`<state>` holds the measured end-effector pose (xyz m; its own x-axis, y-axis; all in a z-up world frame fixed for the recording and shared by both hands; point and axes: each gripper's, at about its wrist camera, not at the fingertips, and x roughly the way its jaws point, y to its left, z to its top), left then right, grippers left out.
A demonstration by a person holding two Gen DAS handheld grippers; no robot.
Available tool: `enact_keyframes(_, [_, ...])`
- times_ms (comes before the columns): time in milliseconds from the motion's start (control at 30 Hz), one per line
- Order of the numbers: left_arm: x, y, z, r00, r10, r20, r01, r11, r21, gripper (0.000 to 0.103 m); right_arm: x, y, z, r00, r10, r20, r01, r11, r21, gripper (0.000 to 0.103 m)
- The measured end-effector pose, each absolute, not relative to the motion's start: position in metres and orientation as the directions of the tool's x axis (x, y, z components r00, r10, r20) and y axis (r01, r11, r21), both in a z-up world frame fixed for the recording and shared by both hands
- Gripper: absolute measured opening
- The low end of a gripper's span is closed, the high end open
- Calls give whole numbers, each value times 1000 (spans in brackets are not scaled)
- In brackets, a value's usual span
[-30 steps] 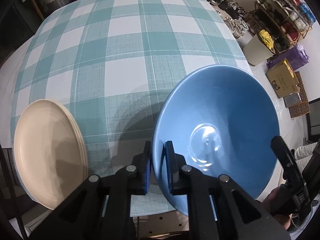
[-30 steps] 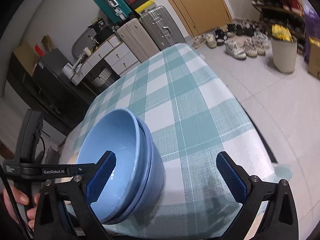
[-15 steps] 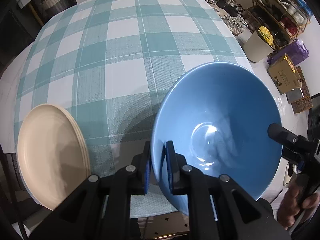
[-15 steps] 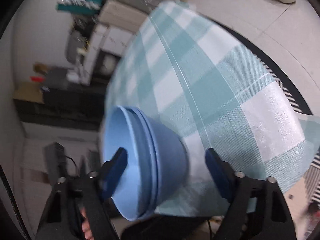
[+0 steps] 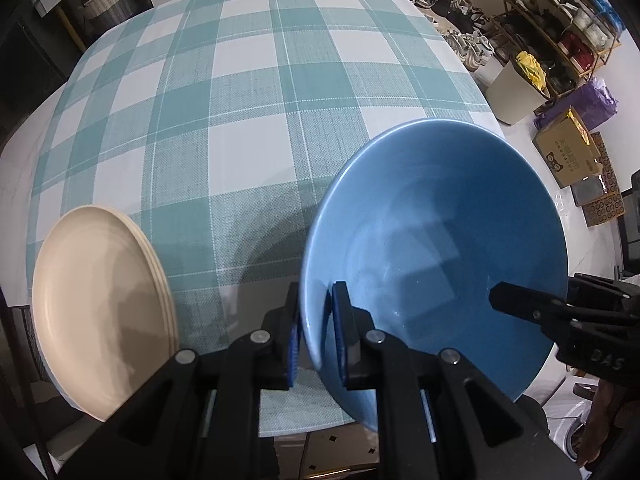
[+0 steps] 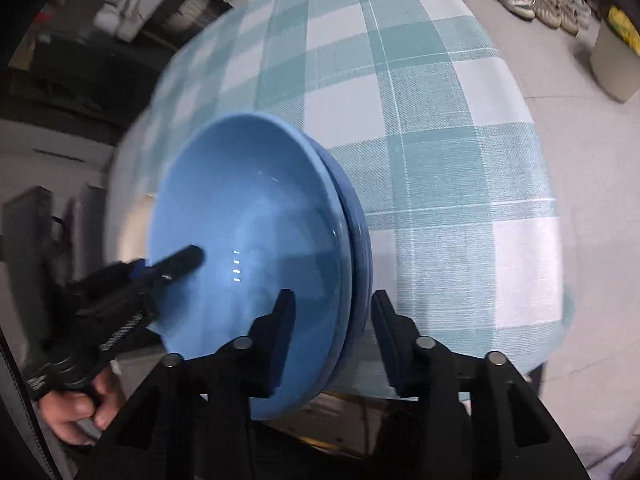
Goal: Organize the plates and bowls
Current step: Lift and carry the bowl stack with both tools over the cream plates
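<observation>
Left wrist view shows the left gripper (image 5: 316,336) clamped on the stacked blue bowls' (image 5: 436,248) rim at the table's (image 5: 256,92) near edge while the right gripper (image 6: 334,332), just closing, straddles the opposite rim untouching—next, pinch and lift together.

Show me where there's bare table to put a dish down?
The whole checked cloth beyond the bowls and plates is bare, to the far edge. It is crowded only at the near edge, where both tools work.

My nested blue bowls (image 6: 256,240), glossy, stacked upright near the table's front edge, my cream plates (image 5: 100,312) stacked beside them, apart.
</observation>
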<state>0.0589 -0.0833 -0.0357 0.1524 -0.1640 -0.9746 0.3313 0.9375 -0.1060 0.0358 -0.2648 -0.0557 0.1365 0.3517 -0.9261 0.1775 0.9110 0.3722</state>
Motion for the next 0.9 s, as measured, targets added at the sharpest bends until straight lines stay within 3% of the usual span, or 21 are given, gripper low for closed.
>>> enact_keyframes(233, [58, -86, -39, 154, -156, -976, 337, 936, -96, 13, 40, -251, -55, 165, 182, -969, 139, 969, 206, 17])
enact_keyframes(533, [56, -91, -42, 157, -126, -980, 365, 929, -61, 15, 32, -241, -48, 207, 59, -977, 76, 994, 76, 17])
enact_keyframes(900, [57, -88, -43, 146, -145, -979, 359, 929, -84, 15, 28, -236, -44, 225, 22, -974, 30, 999, 30, 17])
